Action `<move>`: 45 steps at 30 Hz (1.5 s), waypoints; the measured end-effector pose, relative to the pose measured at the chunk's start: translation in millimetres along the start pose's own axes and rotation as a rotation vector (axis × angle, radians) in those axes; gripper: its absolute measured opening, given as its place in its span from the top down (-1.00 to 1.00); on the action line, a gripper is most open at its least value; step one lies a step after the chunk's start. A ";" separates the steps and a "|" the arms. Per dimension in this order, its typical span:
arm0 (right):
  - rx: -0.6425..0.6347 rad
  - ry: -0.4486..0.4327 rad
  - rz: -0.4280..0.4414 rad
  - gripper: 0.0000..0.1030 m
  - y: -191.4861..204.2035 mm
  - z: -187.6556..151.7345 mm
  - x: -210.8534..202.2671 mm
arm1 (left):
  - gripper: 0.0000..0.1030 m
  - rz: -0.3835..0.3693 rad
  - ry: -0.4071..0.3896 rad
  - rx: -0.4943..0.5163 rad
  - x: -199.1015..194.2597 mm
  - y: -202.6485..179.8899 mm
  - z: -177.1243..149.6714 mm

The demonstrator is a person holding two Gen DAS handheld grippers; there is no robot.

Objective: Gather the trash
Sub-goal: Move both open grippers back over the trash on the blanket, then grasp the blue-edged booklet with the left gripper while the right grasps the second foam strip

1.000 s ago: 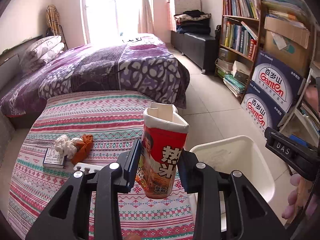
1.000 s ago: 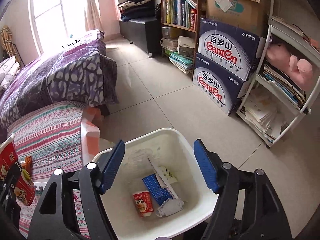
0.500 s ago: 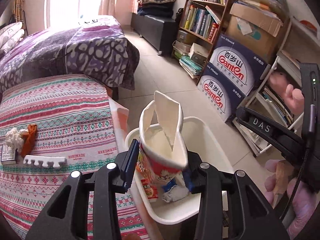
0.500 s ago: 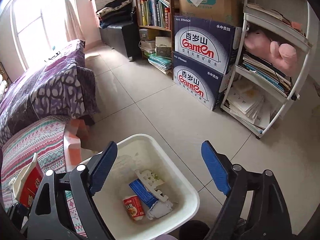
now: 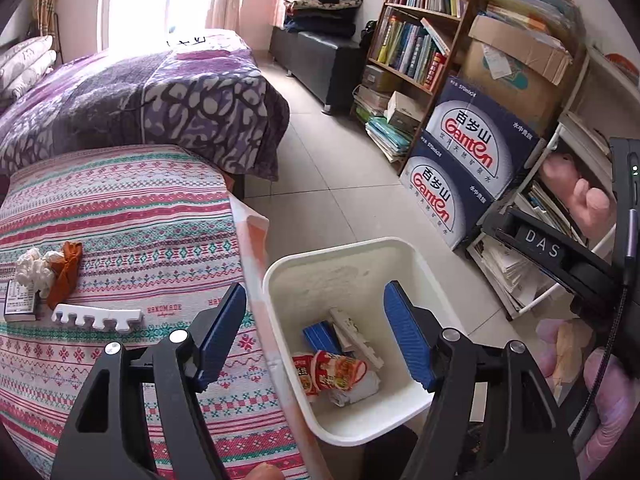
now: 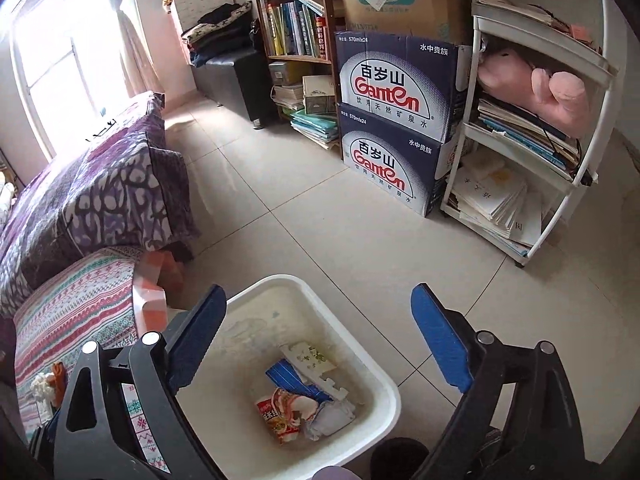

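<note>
With both grippers spread and empty, the left gripper [image 5: 316,336] is nearer the white foam strip [image 5: 98,317], lying crosswise on the striped cloth [image 5: 132,216] leftward; the right gripper [image 6: 320,340] overhangs the trash bin [image 6: 384,384].

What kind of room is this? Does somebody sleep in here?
Most likely a bedroom in someone's home, and yes, probably. There is a bed with a purple blanket and pillows, a bookshelf full of books, and a pink plush toy on a white shelf.
</note>
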State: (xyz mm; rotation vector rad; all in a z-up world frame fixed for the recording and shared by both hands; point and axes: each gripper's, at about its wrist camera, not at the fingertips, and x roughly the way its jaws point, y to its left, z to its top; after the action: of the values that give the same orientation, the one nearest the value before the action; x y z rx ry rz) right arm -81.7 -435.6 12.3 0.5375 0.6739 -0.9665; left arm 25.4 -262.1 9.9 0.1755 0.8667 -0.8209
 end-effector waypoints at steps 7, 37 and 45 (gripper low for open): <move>-0.030 -0.001 0.023 -0.80 21.7 -5.8 -5.5 | -0.44 0.095 0.003 -0.023 -6.0 24.9 -4.3; -0.389 0.104 0.141 -0.86 177.8 -76.2 0.5 | -0.61 0.570 0.241 -0.272 -24.4 227.6 -52.0; -0.751 0.126 0.284 -0.86 255.3 -125.6 3.5 | -0.61 0.553 0.439 -0.097 -16.9 284.9 -57.4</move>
State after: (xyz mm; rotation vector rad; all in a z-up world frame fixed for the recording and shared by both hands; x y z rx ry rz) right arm 108.6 -232.1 -45.5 0.0196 0.9776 -0.3624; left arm 184.5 -30.5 -66.1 0.4980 1.1936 -0.2190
